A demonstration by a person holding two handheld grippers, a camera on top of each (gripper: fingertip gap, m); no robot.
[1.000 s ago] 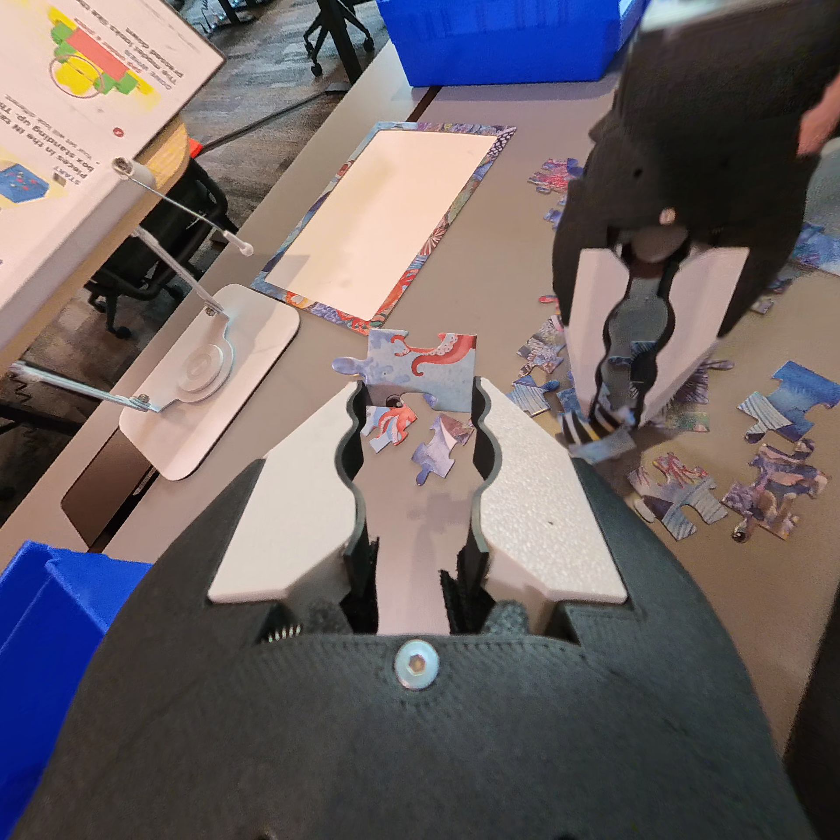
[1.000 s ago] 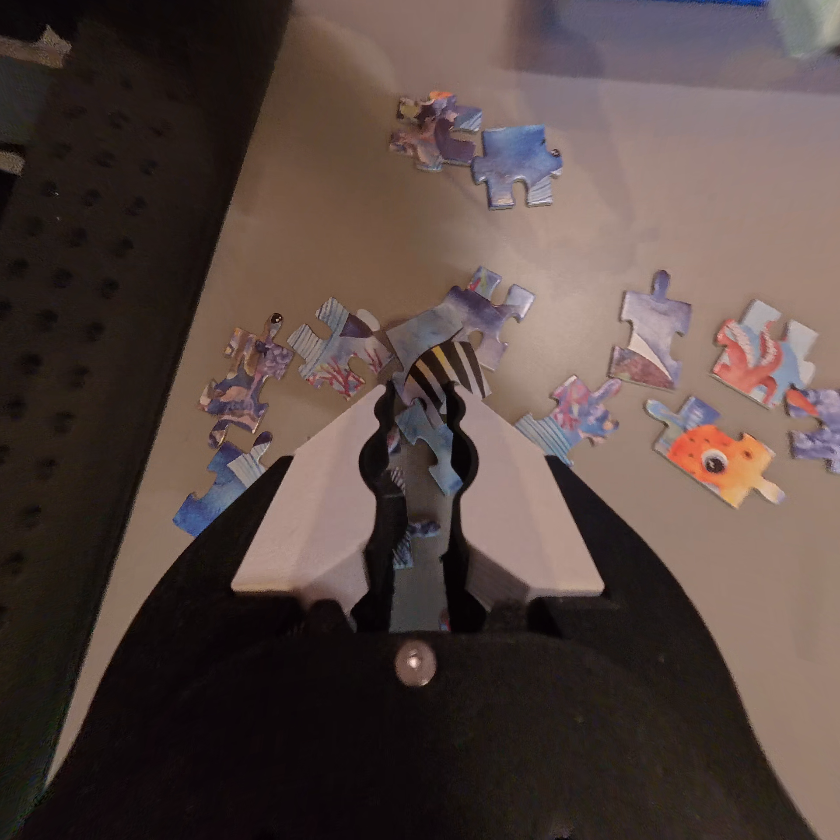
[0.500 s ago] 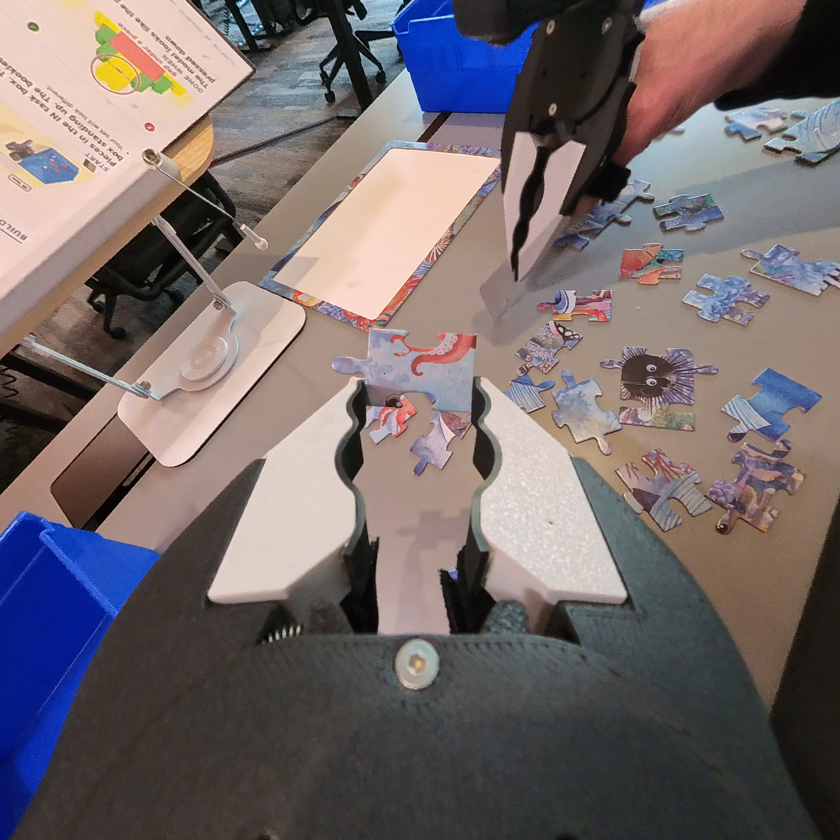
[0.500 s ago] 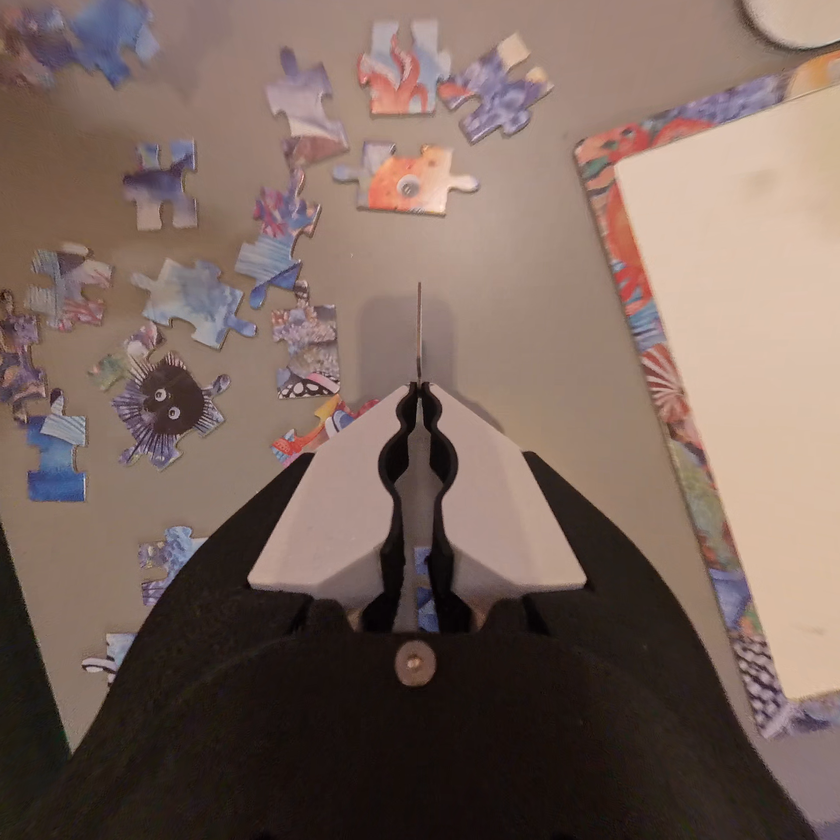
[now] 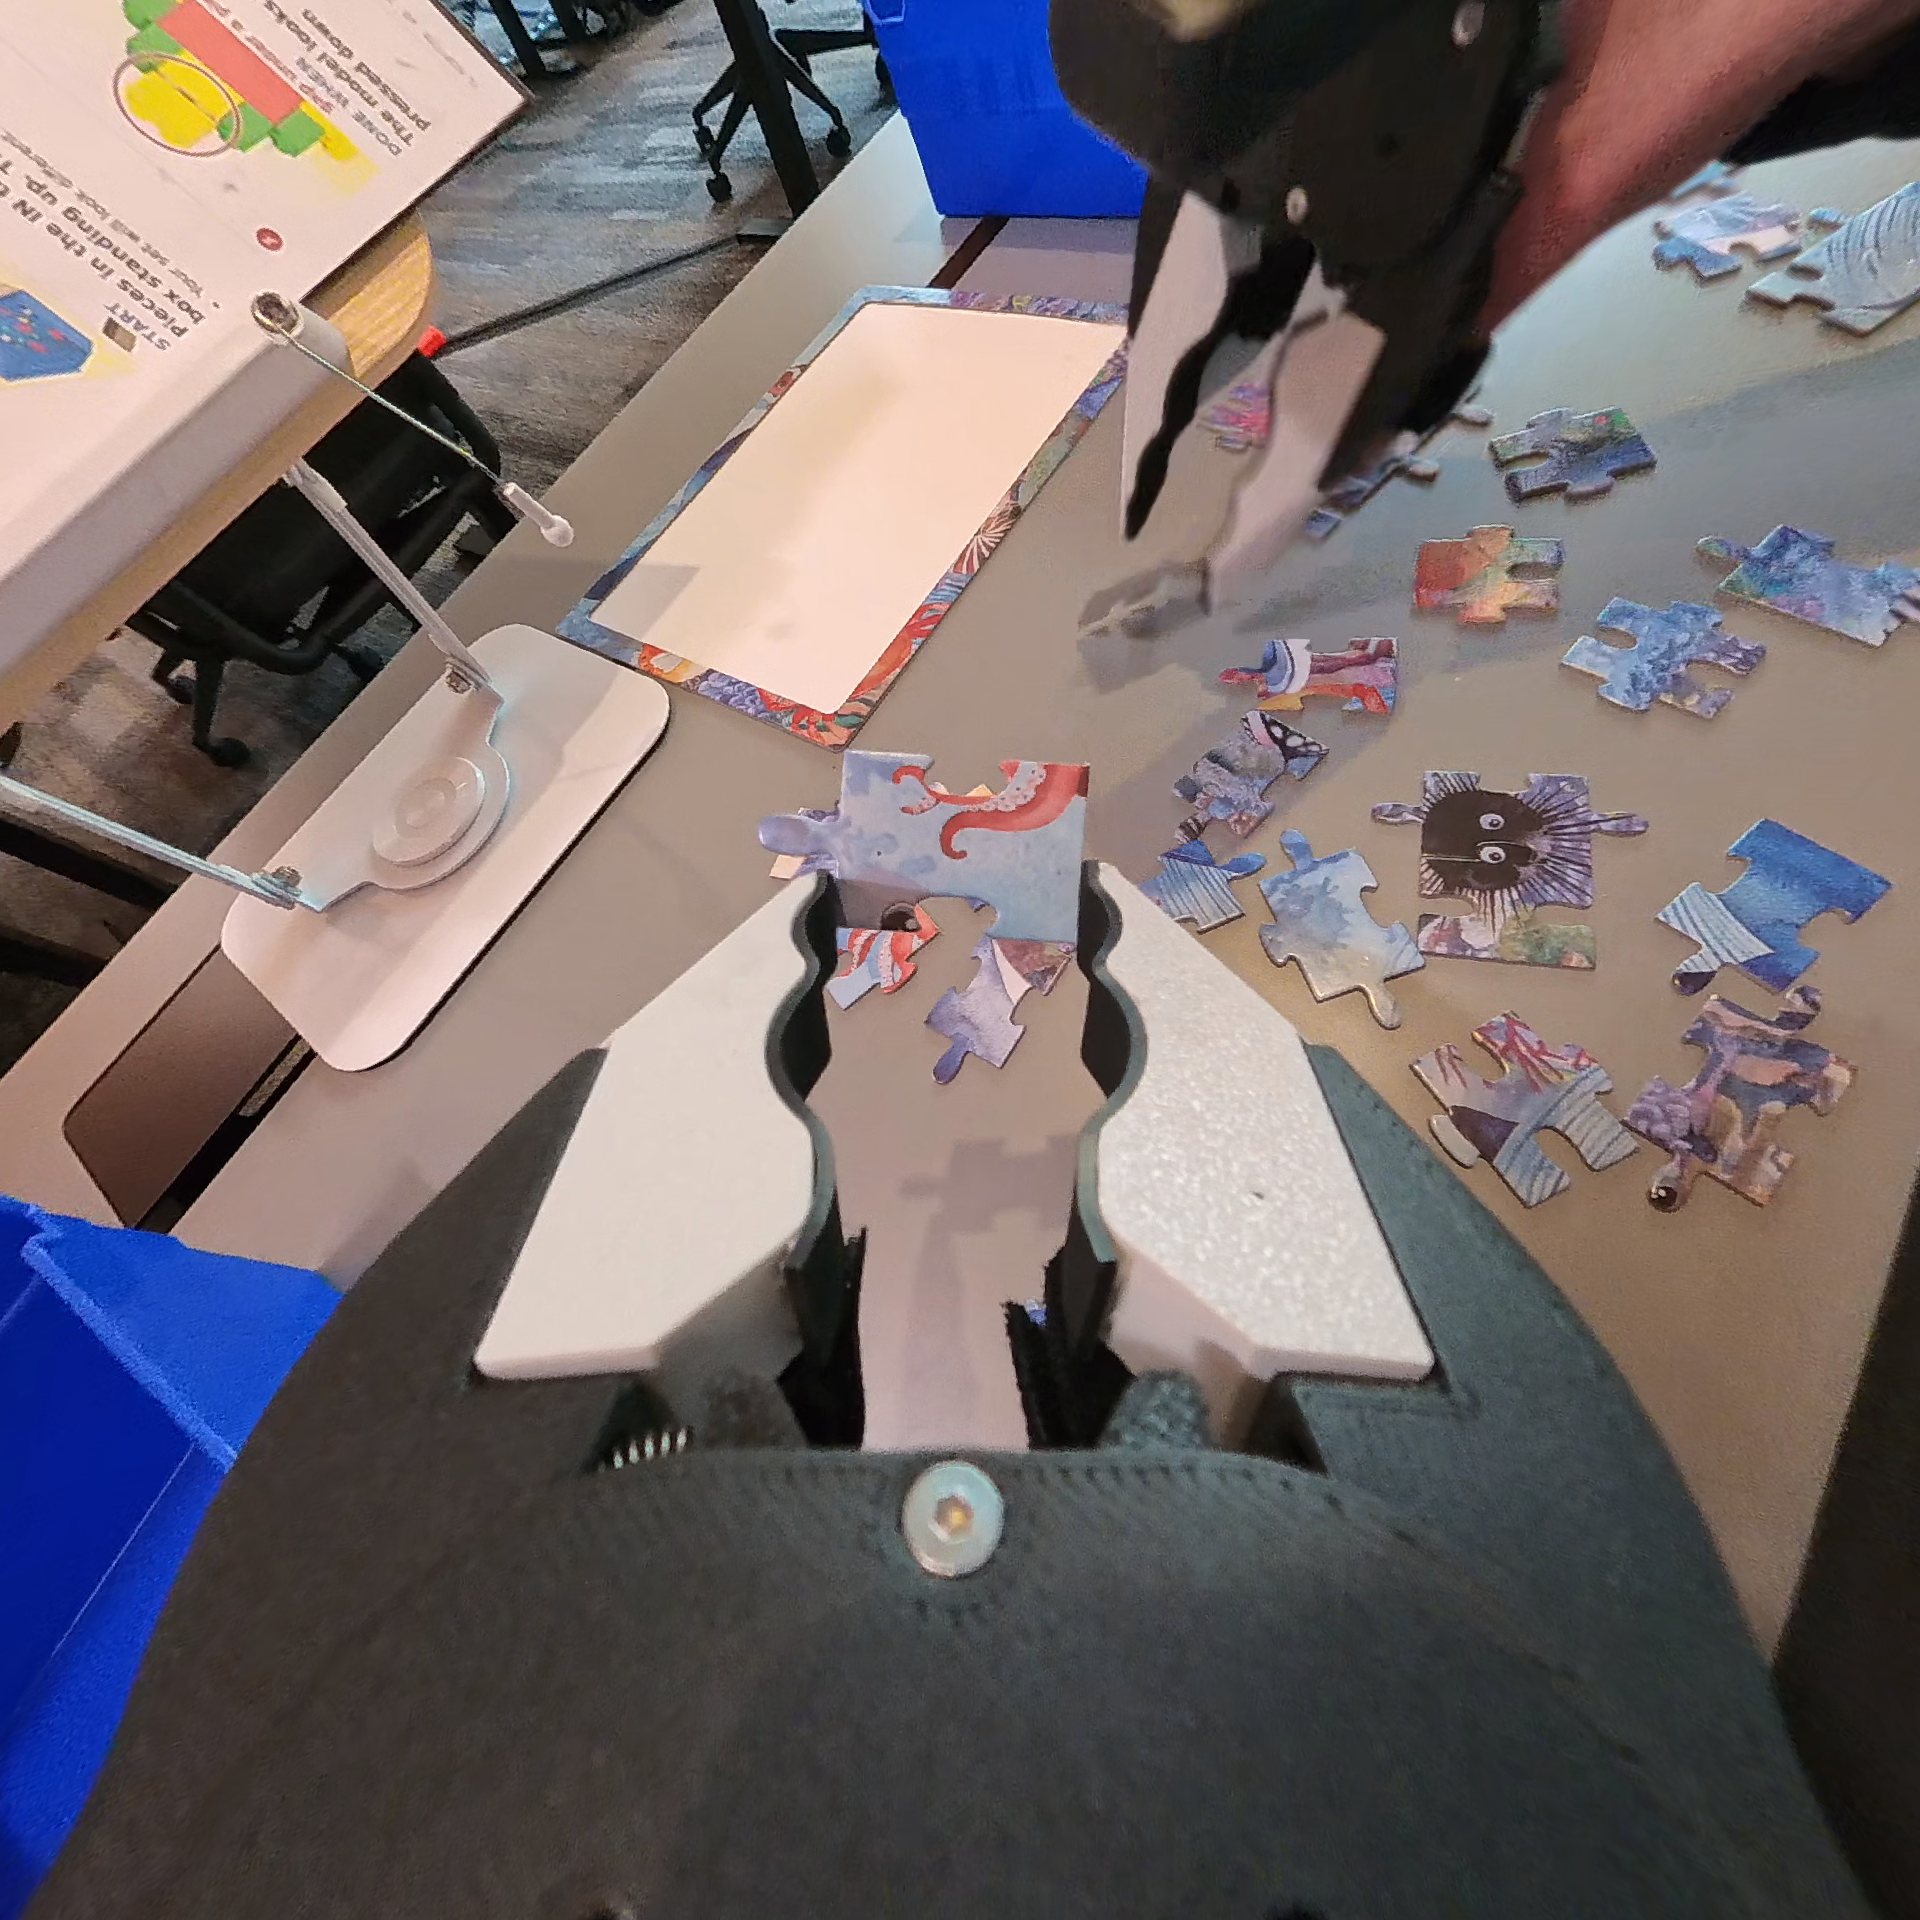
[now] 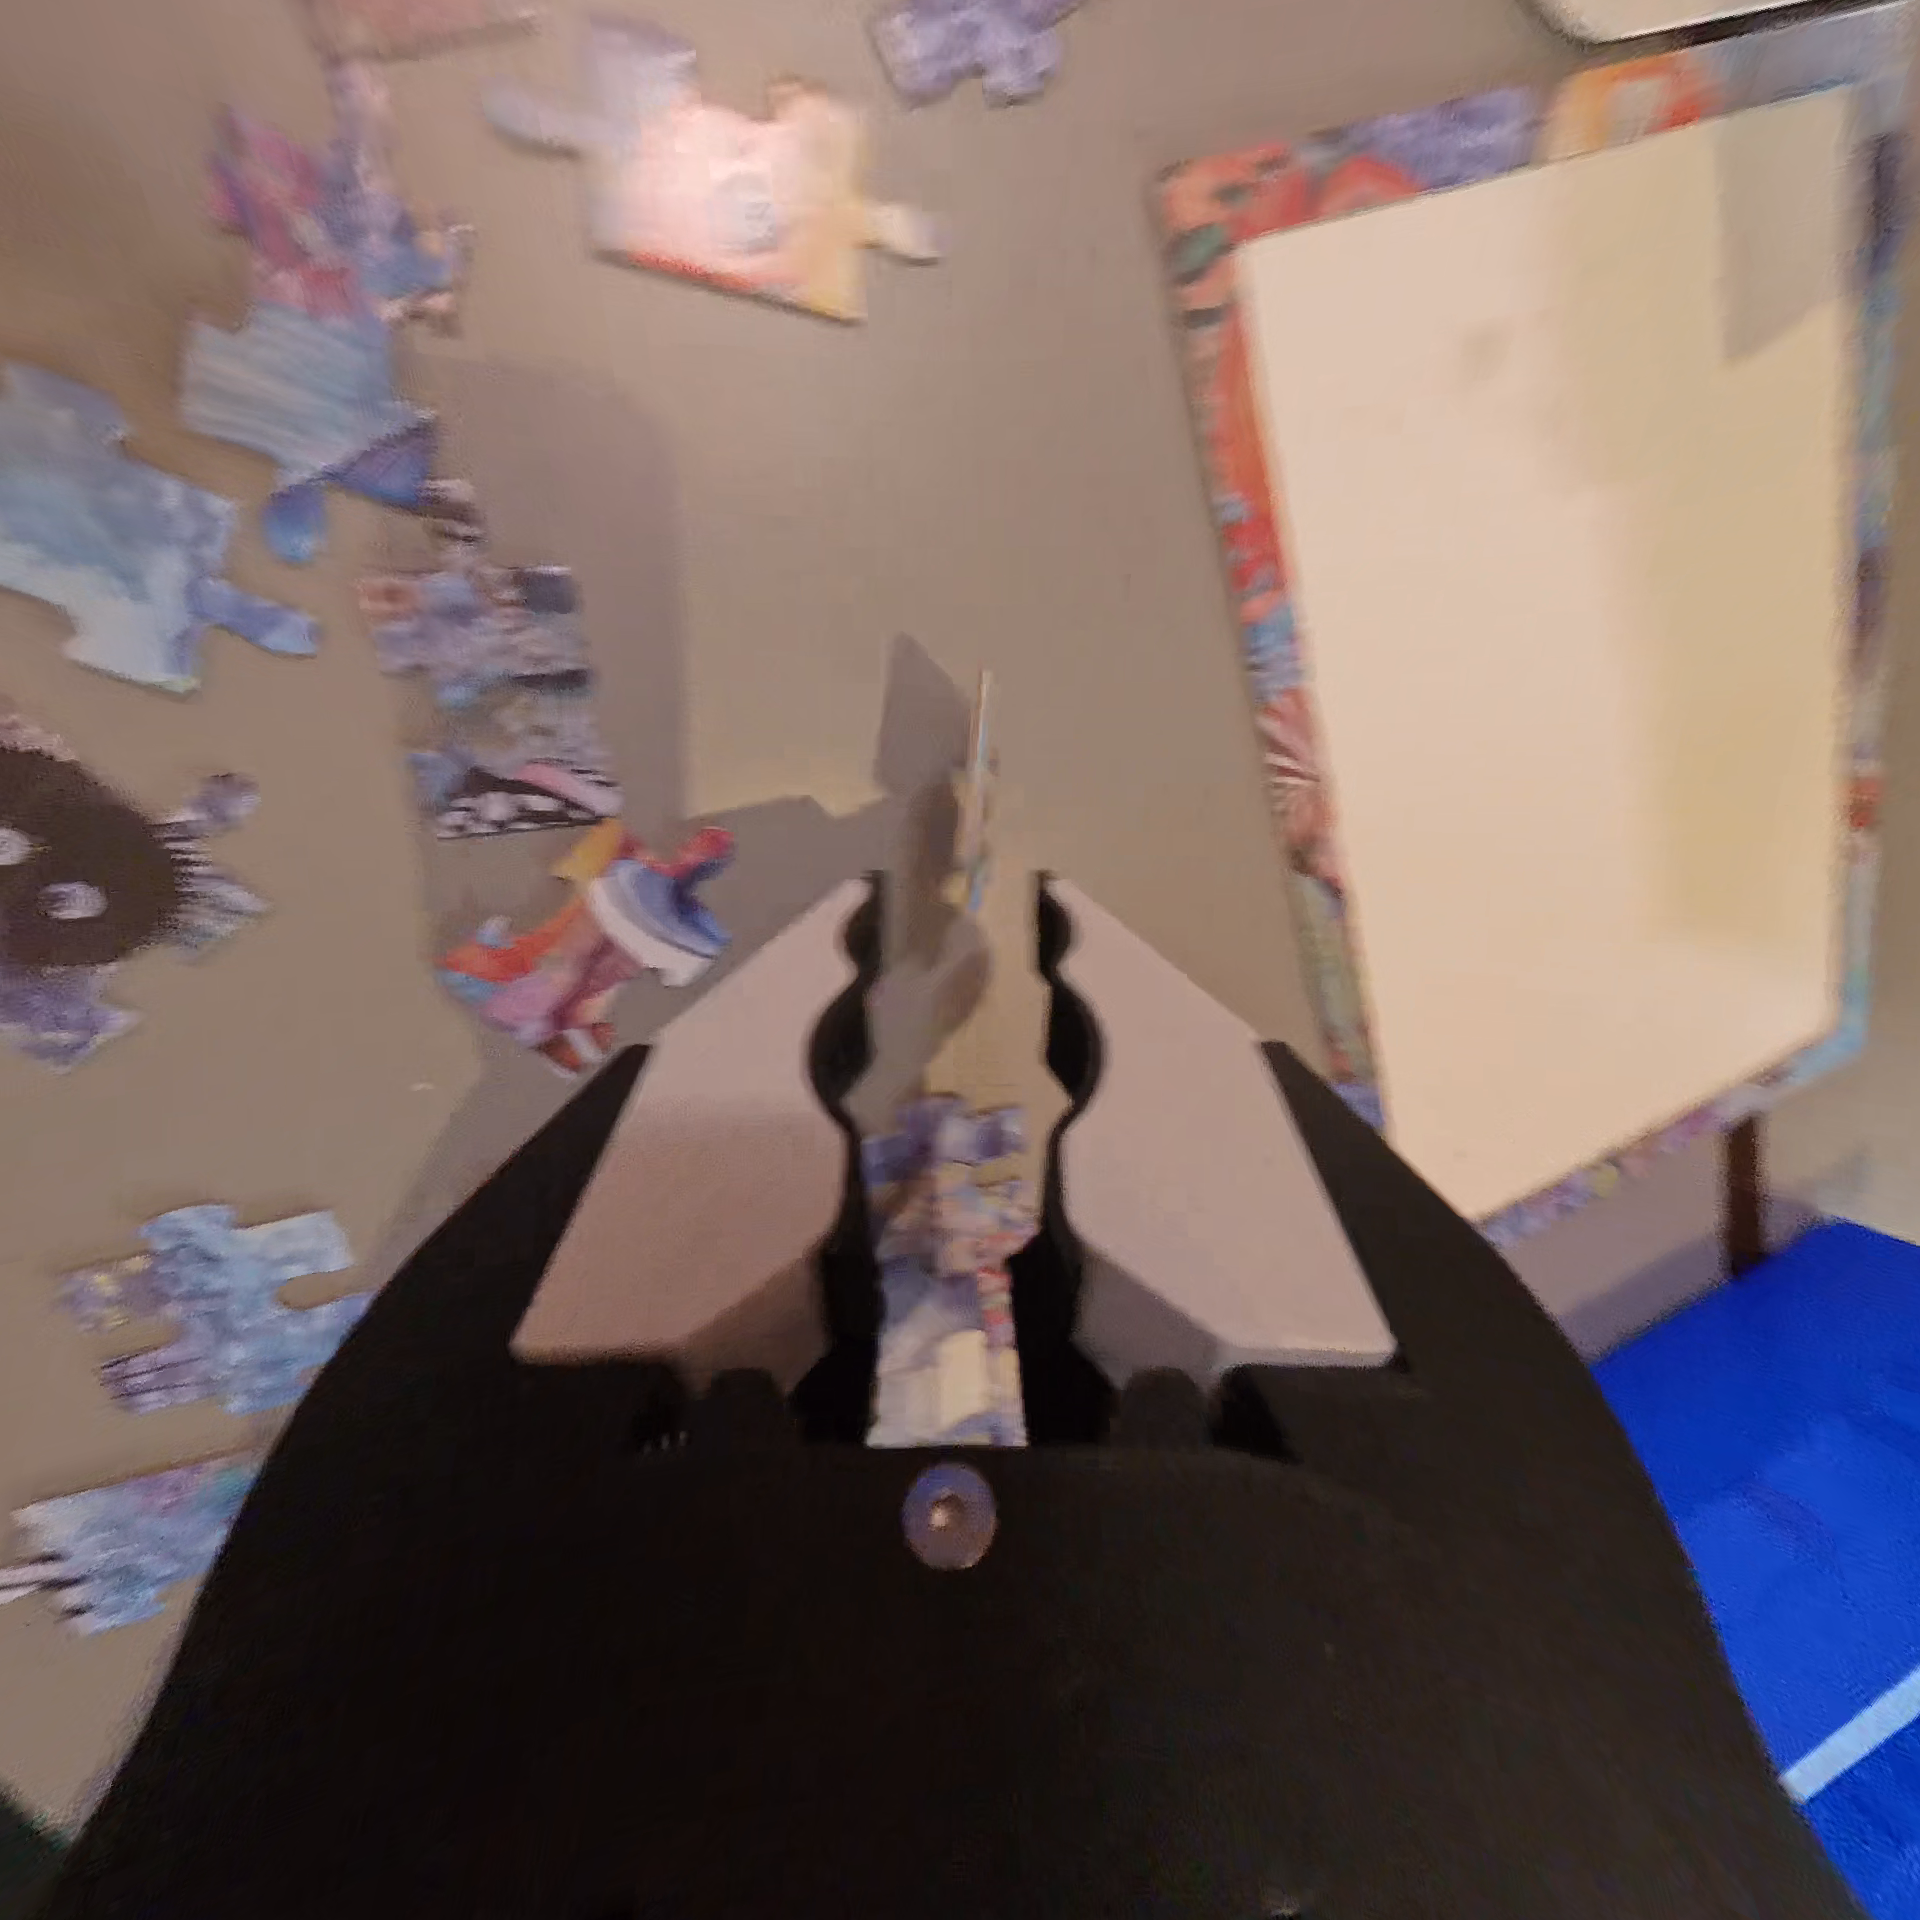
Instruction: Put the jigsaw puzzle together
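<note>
My left gripper point(image 5: 951, 883) is shut on a light blue puzzle piece with a red tentacle point(image 5: 956, 831) and holds it above the grey table. My right gripper point(image 6: 956, 894) is open. It hangs over the table just beside the puzzle frame point(image 6: 1538, 623), whose white inside is bare. A puzzle piece point(image 6: 935, 790) stands edge-on between its fingertips, against the left one, with its grey back showing. The right gripper also shows in the left wrist view point(image 5: 1184, 530), with that piece point(image 5: 1143, 608) blurred below its tips. The frame point(image 5: 852, 499) lies beyond my left gripper.
Several loose pieces lie right of the frame, among them a black urchin piece point(image 5: 1496, 842) and an orange fish piece point(image 6: 727, 218). A document stand point(image 5: 447, 862) is at the left. Blue bins stand at the far end point(image 5: 997, 104) and near left point(image 5: 94, 1455). One gripper's finger ends stand about 20 centimetres off the other's.
My right gripper has moved with its piece from the loose pieces to beside the frame, and its jaws have opened. My left gripper has stayed put with the tentacle piece.
</note>
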